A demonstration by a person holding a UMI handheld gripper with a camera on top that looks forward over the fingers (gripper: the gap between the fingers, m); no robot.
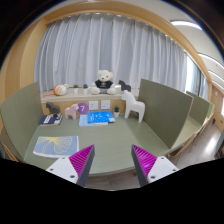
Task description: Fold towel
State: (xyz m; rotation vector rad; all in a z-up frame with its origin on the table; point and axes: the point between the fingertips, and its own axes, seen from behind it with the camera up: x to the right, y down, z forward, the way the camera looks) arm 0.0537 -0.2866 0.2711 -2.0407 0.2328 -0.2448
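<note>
Green tabletop [110, 140] fills most of what I see ahead, and my claw [112, 160] hangs above its near edge with the two fingers spread apart and nothing between them; the magenta pads [82, 160] face each other across bare table. I judge I am held back and high like this to look the surface over before reaching in. The towel is the trouble: I cannot make one out for certain. A pale blue-patterned flat thing [56, 146] lies just ahead of my left finger, and it may be the towel or a printed sheet. Farther off rest a blue book [98, 118], a white toy horse [133, 106] and a plush panda [104, 79], set before grey curtains [100, 50].
</note>
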